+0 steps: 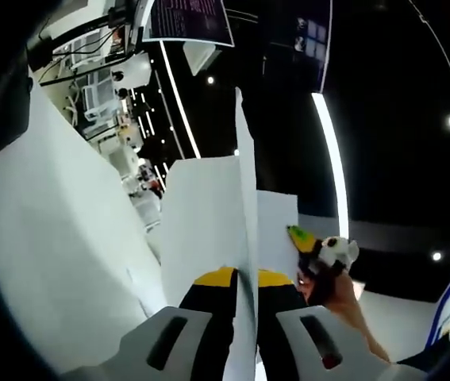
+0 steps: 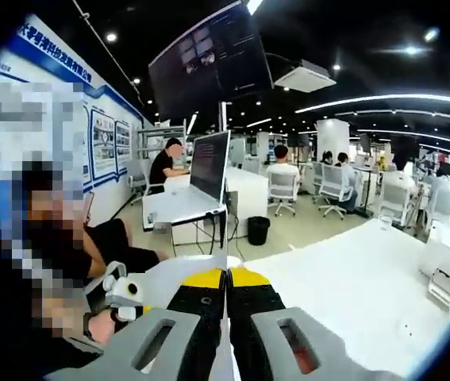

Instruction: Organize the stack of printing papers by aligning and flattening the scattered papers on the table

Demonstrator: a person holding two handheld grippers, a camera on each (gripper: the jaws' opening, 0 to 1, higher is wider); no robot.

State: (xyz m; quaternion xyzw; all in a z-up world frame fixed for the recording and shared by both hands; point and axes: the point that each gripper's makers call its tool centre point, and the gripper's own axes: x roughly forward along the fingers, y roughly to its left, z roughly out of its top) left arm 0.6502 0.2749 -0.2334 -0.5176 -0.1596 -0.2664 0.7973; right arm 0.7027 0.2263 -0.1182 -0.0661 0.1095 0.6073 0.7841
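Note:
The white printing papers (image 1: 205, 218) stand on edge above the white table (image 1: 58, 238). My left gripper (image 1: 246, 278), with yellow-tipped jaws, is shut on their lower edge, and one sheet runs straight up between the jaws. My right gripper (image 1: 324, 254) shows at the right of the sheets, held by a hand. In the right gripper view my right gripper (image 2: 227, 276) is shut on the thin edge of the papers (image 2: 226, 260), which I see edge-on. My left gripper (image 2: 121, 292) shows at the lower left, held by a hand.
The white table (image 2: 351, 294) spreads to the right, with a white box-like device (image 2: 447, 286) at its far right edge. A person sits close at the left. Beyond are a monitor on a stand (image 2: 209, 167), a black bin (image 2: 258, 230) and people at desks.

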